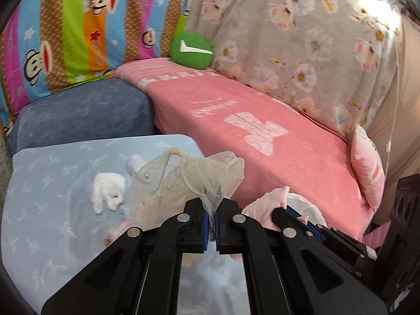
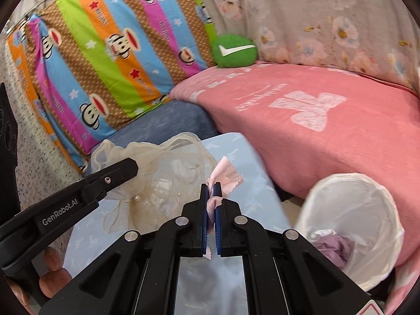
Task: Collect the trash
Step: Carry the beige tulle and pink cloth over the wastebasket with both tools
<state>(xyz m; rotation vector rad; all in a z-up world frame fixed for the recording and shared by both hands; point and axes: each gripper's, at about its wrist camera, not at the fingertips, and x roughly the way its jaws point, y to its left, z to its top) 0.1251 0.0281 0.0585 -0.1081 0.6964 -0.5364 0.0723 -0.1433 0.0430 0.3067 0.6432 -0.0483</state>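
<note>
Left gripper [image 1: 212, 211] is clamped on a cream mesh bag [image 1: 183, 181], pads pinching a gathered corner of the net. The bag hangs off the tips above the table [image 1: 39, 183], which is covered in a light blue cloth. In the right wrist view the same bag [image 2: 157, 173] bulges past the left gripper's black finger [image 2: 118, 173]; small pearl beads show on the mesh.

Right gripper [image 2: 212, 191] is clamped on a pink cloth scrap [image 2: 225, 176]. The scrap sticks out past the tips with a zigzag-cut edge, and a bit pokes out behind the pads too. In the left wrist view the scrap [image 1: 265, 204] sits just right of the left gripper.

Still on the table: a white tissue wad [image 1: 107, 191] left of the mesh bag, and a smaller white piece [image 1: 135, 161] beyond it, touching the bag's outline in view.

Bin [image 2: 349, 225] with a white liner stands right of the table, near the pink blanket [image 2: 328, 120]. Inside it: a purple crumpled piece [image 2: 336, 249] and something white, too small to tell.

Beyond the table: a blue cushion [image 1: 84, 115], a striped monkey-print sheet [image 1: 78, 26], a green pillow [image 1: 191, 50] with a white tick, and a grey floral cover [image 1: 302, 39].

Fingers [image 2: 52, 281] of the person's hand show under the left gripper at the lower left edge.
</note>
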